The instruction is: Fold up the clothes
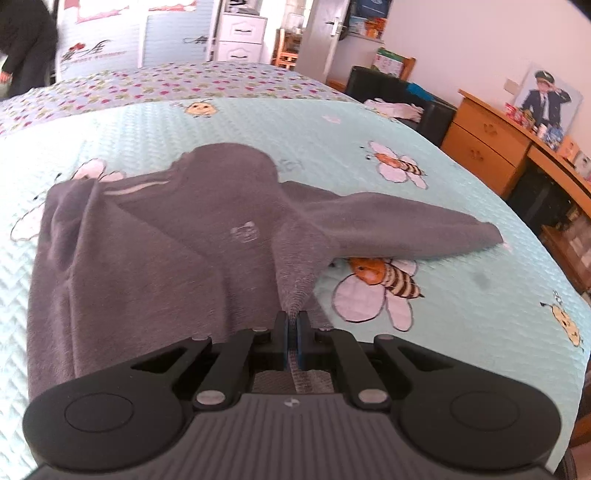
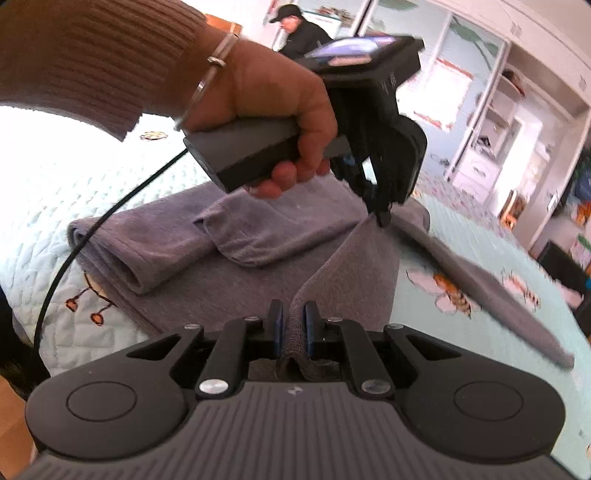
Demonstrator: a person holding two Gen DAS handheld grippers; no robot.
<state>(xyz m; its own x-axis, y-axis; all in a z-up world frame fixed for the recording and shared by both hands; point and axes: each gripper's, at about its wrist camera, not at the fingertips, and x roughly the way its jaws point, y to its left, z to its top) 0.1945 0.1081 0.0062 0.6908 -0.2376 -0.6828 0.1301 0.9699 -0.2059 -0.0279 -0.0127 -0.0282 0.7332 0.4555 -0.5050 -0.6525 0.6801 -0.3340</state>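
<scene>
A grey long-sleeved garment (image 1: pixel 166 236) lies on the pale green bee-print bedspread (image 1: pixel 461 258), its left side folded over and one sleeve (image 1: pixel 413 229) stretched out to the right. My left gripper (image 1: pixel 293 317) is shut on a pinched ridge of the grey fabric, lifted a little off the bed. In the right wrist view the same garment (image 2: pixel 229 258) spreads ahead, and my right gripper (image 2: pixel 293 314) is shut on a thick fold of its edge. The left gripper (image 2: pixel 382 218) appears there too, held by a hand (image 2: pixel 266 96) in a brown sleeve, pulling the cloth up.
A floral quilt (image 1: pixel 155 83) covers the far end of the bed. A wooden desk (image 1: pixel 491 147) and a black box (image 1: pixel 391 88) stand along the right. A person in black (image 2: pixel 299 33) stands beyond the bed. A black cable (image 2: pixel 92 236) hangs from the left gripper.
</scene>
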